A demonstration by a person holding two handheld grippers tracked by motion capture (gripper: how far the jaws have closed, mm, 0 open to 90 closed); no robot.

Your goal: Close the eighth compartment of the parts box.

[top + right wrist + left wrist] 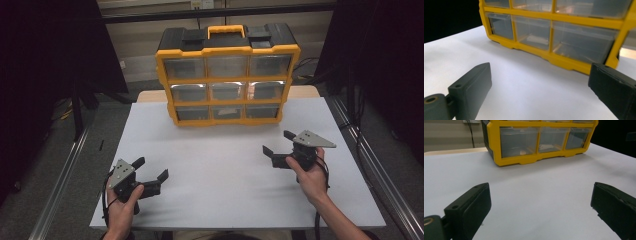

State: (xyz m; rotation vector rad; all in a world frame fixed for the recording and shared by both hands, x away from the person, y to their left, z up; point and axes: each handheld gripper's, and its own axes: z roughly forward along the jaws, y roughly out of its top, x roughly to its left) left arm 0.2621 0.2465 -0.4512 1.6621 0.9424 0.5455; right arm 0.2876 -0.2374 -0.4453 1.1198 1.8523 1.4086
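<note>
A white table fills the middle of the high view, with dark floor and metal rails at both sides and a pale wall at the top. At the upper centre of that frame a yellow-and-black drawer cabinet stands upright on the far part of the table, its three rows of three clear drawers facing the person and a yellow handle on top. At the lower left, the left gripper is held in a hand just above the table, its jaws spread wide with nothing between them. At the right of the frame, the right gripper is held likewise, jaws wide apart and empty. Both point toward the cabinet and stay well apart from it.

In the left gripper view the cabinet sits at the upper centre; in the right gripper view it spans the upper right, closer.
</note>
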